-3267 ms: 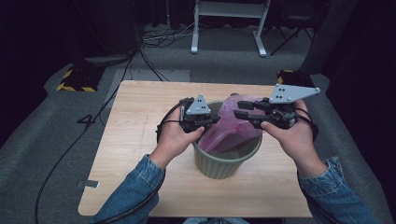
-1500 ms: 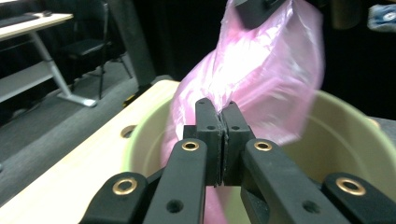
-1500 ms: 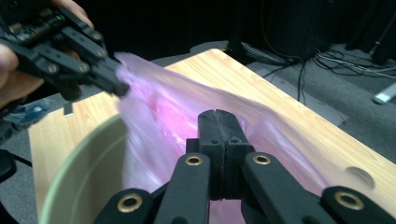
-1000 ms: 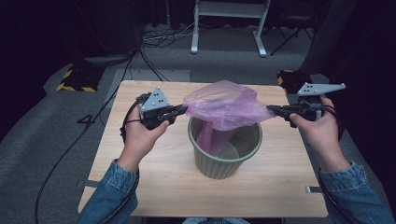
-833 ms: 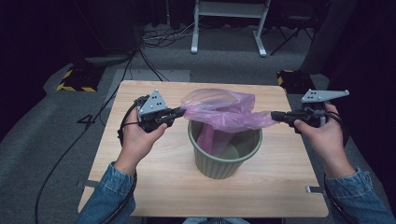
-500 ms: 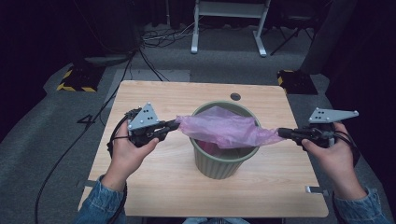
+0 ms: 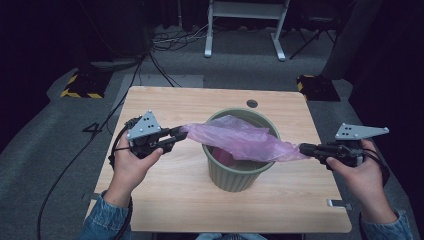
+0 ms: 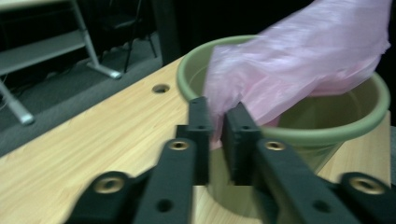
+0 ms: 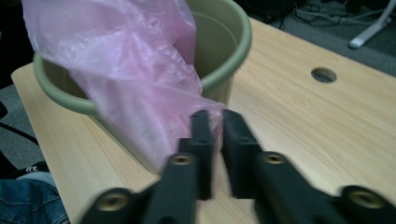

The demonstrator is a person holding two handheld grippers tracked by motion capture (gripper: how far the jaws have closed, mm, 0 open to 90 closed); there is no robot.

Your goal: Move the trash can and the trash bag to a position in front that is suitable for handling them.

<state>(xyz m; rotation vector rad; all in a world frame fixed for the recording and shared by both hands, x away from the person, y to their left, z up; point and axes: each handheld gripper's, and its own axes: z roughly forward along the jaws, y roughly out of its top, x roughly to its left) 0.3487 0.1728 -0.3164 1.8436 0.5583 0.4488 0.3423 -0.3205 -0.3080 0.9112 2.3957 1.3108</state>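
Wooden table (image 7: 165,200), green bin (image 7: 235,172) in its middle, thin see-through pink bag (image 7: 240,140) stretched flat across the bin's top, part hanging inside, left gripper (image 7: 182,134) and right gripper (image 7: 302,149) just loosening, bag edges between jaws a little apart.

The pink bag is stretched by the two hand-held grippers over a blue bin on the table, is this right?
Not quite: the bin is green, not blue, as the high view shows. The pink bag is indeed stretched over it between the left hand-held gripper and the right hand-held gripper.
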